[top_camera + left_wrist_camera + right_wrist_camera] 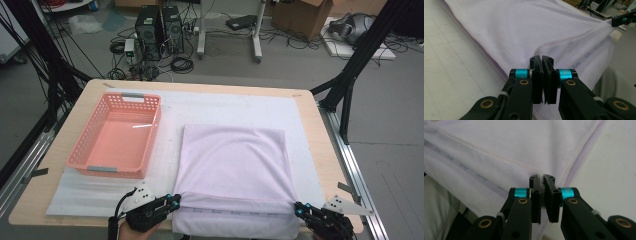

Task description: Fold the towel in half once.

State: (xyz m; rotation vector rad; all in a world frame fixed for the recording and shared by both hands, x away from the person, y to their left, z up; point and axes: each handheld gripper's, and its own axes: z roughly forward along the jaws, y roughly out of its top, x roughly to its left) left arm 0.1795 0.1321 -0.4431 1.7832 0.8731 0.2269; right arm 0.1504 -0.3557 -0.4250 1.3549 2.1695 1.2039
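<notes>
A pale lilac towel (pixel 232 170) lies folded on the white mat, its near part hanging over the table's front edge. My left gripper (pixel 176 201) is shut on the towel's near-left corner; in the left gripper view the black jaws (pixel 542 60) pinch the hemmed cloth (pixel 529 27). My right gripper (pixel 298 207) is shut on the near-right corner, where the jaws (pixel 541 178) clamp the stitched edge of the towel (pixel 506 142). The right gripper also appears far off at the top right of the left gripper view (pixel 624 20).
An empty pink plastic basket (pixel 85 145) stands on the left of the white mat (pixel 225 102). The wooden table (pixel 320 130) ends close to both grippers. Beyond the table are computer towers (pixel 160 30), cables and a cardboard box (pixel 300 15) on the floor.
</notes>
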